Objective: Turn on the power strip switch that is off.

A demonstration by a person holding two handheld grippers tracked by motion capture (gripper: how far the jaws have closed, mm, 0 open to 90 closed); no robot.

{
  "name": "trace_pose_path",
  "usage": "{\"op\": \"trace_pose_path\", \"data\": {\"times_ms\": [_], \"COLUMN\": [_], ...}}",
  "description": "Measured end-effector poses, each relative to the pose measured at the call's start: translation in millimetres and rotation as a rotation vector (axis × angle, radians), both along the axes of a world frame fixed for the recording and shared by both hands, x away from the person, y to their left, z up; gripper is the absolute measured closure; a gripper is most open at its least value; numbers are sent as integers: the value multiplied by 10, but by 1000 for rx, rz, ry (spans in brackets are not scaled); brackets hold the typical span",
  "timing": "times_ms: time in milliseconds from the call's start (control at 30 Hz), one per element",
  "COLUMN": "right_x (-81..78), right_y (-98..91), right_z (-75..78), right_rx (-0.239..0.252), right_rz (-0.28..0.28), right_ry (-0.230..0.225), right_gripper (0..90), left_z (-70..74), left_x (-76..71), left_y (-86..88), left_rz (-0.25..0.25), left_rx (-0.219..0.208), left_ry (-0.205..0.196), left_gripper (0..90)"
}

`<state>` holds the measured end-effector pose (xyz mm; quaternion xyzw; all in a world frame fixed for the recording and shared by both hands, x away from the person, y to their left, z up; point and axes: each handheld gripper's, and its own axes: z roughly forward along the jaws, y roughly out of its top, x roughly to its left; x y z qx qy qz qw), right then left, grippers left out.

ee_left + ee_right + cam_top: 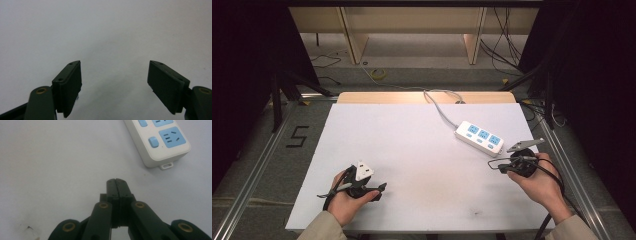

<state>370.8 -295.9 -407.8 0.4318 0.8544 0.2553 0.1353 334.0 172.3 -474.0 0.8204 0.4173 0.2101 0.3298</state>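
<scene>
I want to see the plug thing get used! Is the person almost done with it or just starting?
Just starting, it seems. Done: nothing visible; the white power strip lies on the table with its blue sockets empty. In hand: the right gripper is shut on nothing, close to the strip's end; the left gripper waits open over bare table. Left: reaching the strip and working on it.

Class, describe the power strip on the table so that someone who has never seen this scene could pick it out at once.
Start at the white table and look to its far right part, just beyond the person's right hand. There lies the power strip, a long white bar set at a slant, its grey cable running off the table's far edge. Its three blue sockets set it apart.
</scene>
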Motion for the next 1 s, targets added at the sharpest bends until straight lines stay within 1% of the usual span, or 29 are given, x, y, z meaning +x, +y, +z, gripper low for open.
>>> {"op": "trace_pose_path", "data": {"times_ms": [100, 133, 1000], "right_x": [29, 42, 232], "right_y": [-3, 0, -21], "right_z": [10, 17, 91], "right_rx": [-2, -7, -29], "right_rz": [-2, -3, -36], "right_ry": [8, 18, 52], "right_gripper": [900, 900, 900], "left_z": [3, 3, 2], "left_x": [0, 1, 0], "left_y": [-1, -3, -10], "left_rz": [-1, -1, 1], "left_rx": [2, 0, 0], "left_ry": [1, -1, -2], "left_gripper": [274, 275, 277]}}
